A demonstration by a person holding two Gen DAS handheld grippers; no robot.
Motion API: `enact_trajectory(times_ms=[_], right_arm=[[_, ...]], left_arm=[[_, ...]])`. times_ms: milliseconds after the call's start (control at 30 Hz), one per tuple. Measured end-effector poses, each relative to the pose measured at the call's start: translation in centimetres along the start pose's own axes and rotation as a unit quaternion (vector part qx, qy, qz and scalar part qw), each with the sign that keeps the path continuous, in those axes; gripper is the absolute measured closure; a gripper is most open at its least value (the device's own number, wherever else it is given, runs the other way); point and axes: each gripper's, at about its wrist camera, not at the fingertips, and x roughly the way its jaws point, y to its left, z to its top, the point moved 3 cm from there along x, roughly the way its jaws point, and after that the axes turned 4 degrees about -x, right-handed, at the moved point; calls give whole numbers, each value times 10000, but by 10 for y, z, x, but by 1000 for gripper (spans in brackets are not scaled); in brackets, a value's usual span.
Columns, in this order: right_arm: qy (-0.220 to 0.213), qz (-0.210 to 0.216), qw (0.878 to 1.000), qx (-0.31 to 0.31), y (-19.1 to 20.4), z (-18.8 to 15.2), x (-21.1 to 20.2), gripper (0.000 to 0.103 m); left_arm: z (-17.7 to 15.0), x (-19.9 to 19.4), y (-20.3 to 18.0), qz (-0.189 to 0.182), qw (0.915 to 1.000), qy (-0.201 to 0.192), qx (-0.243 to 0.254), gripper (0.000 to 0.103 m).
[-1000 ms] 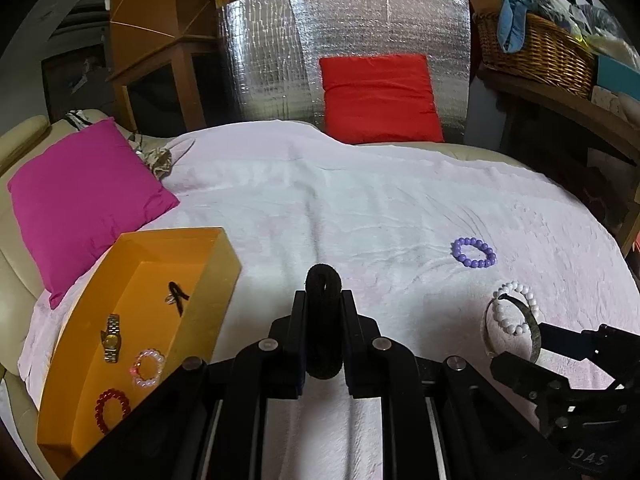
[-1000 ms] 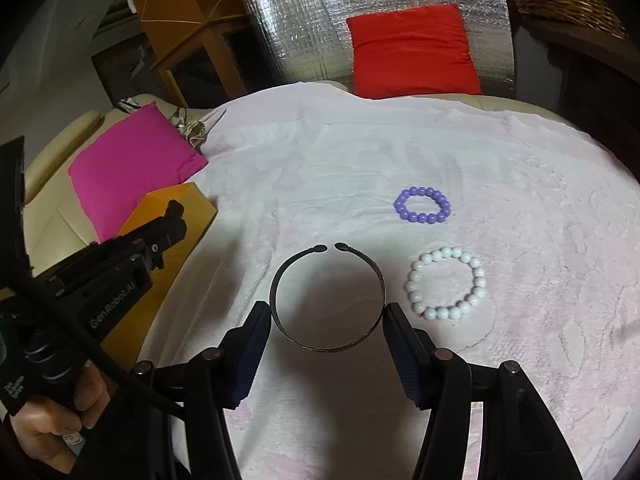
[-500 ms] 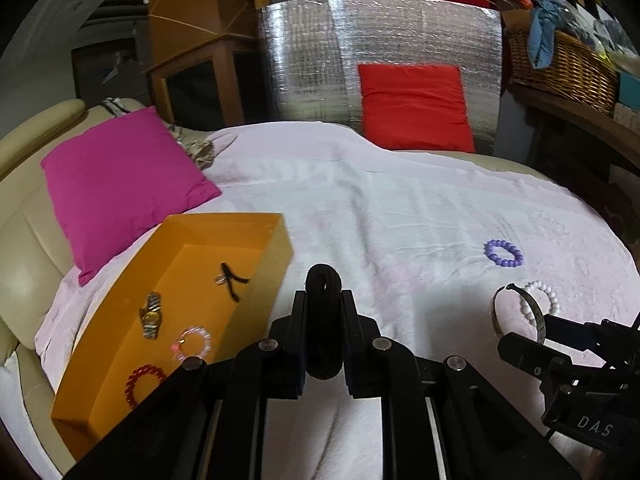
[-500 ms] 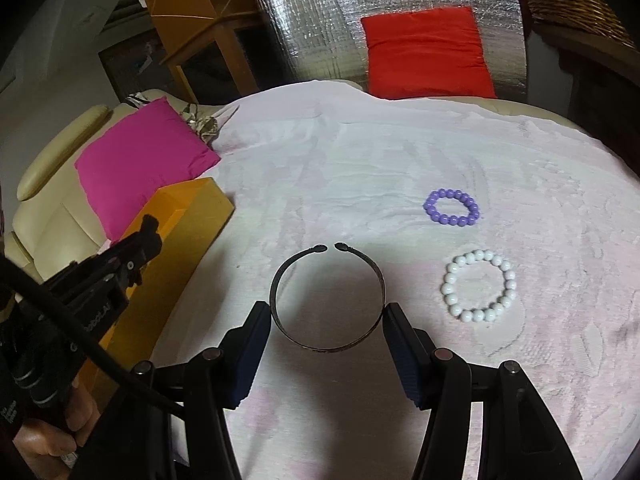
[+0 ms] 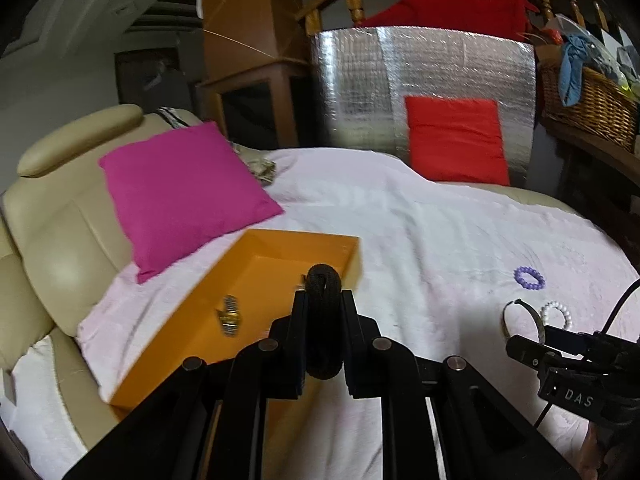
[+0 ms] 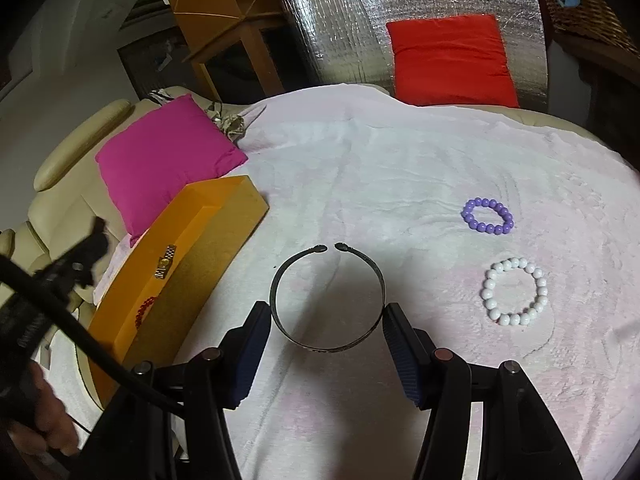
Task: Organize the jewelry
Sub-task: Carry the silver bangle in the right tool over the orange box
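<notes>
Holding a black ring (image 5: 323, 322) in nearly closed jaws over the orange tray (image 5: 256, 276), left gripper (image 5: 323, 312), right gripper (image 6: 326, 322) gripping a cuff (image 6: 326, 300) between half-open jaws, purple bracelet (image 6: 488, 216) and white bracelet (image 6: 515, 292) on the sheet (image 6: 400, 168) at right.

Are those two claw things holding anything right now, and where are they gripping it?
Yes. The left gripper pinches a black ring-shaped band across its middle. The right gripper clasps an open metal bangle by its two opposite sides.

Cream sofa (image 5: 52, 216), pink cushion (image 5: 180, 192), silver panel (image 5: 400, 80) behind.
</notes>
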Motion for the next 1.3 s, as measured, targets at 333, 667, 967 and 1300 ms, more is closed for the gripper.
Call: enact_trajectory(times_ms=[333, 667, 967, 1300], right_arm=[[-288, 288, 9990, -197, 43, -1, -21, 42], [-367, 895, 9930, -674, 138, -3, -40, 42], [-236, 1279, 9847, -1162, 207, -8, -35, 42], [76, 1397, 9787, -1502, 237, -13, -5, 42]], left_arm=[[2, -35, 63, 425, 9987, -143, -224, 87], [-13, -50, 121, 741, 9962, -84, -445, 87], [-31, -43, 161, 962, 9929, 86, -693, 87], [-43, -19, 180, 1092, 9903, 312, -799, 87]])
